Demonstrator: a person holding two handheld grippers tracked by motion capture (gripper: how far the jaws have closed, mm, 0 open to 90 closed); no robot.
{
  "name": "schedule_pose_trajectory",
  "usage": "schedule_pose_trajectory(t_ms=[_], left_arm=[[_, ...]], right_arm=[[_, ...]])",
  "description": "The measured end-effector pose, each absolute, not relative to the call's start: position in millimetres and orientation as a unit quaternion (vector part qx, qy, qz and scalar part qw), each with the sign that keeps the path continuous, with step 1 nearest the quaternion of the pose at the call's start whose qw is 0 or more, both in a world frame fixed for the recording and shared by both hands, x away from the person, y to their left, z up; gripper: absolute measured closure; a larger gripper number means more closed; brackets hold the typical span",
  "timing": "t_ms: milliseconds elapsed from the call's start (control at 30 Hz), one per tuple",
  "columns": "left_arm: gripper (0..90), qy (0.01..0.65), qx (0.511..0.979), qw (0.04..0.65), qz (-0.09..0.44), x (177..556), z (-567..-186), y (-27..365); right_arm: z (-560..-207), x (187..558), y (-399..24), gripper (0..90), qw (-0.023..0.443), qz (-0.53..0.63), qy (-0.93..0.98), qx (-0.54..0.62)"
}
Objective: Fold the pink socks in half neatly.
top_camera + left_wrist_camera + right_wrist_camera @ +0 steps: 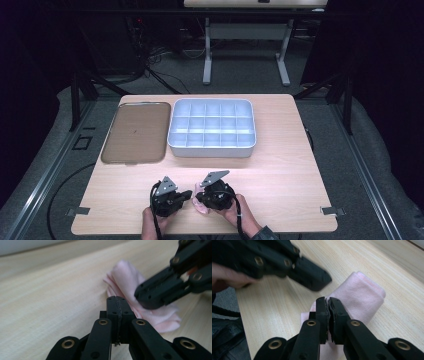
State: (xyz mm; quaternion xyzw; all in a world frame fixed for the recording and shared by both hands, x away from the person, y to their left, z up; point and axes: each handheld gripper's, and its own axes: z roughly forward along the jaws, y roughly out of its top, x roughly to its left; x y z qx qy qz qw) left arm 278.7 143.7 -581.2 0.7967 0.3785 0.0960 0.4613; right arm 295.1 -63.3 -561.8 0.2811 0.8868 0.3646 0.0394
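A: Beyond both grippers, what do the containers hold?

B: The white divided box (212, 129) shows bare compartments; the brown tray (135, 132) beside it carries nothing I can see.

A: And the pink cloth (359, 298)?

B: Soft, folded, creased, lying on the table (280, 170) between the claws. The right gripper (328, 302) is closed, pinching its edge. The left gripper (116, 301) is closed, touching the cloth; any hold is unclear.

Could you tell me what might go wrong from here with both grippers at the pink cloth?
The left gripper and right gripper are shut, tips close together at the folded pink cloth, so they may collide. The cloth lies near the table's front edge and could slide off.
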Motion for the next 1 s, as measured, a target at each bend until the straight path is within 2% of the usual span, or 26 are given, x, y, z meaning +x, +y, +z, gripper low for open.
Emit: schedule_pose_trajectory(t_ms=[233,600,633,667,867,900,1000], left_arm=[[89.5,0.327,0.805,0.486,0.095,290.9,-550.1,130.4],[89.7,0.324,0.831,0.444,0.087,308.0,-573.5,111.9],[89.7,0.324,0.833,0.44,0.088,308.1,-573.9,112.4],[89.8,0.324,0.832,0.44,0.091,308.1,-575.9,113.1],[89.8,0.326,0.827,0.449,0.091,307.8,-579.1,115.8],[89.8,0.327,0.826,0.451,0.089,307.8,-579.6,116.4],[89.8,0.329,0.823,0.454,0.091,307.7,-581.1,118.0]], right_arm=[[-562.1,291.7,-61.3,86.5,0.053,0.359,0.888,0.282],[-562.5,288.9,-61.0,86.3,0.064,0.36,0.888,0.279],[-565.5,284.8,-56.3,86.0,0.123,0.362,0.875,0.298],[-564.5,284.6,-57.6,84.8,0.108,0.37,0.875,0.293],[-557.8,279.8,-65.6,82.2,0.096,0.392,0.867,0.292],[-551.6,279.7,-72.4,83.0,0.056,0.38,0.88,0.279],[-548.6,276.3,-79.4,85.6,0.049,0.373,0.883,0.281]])
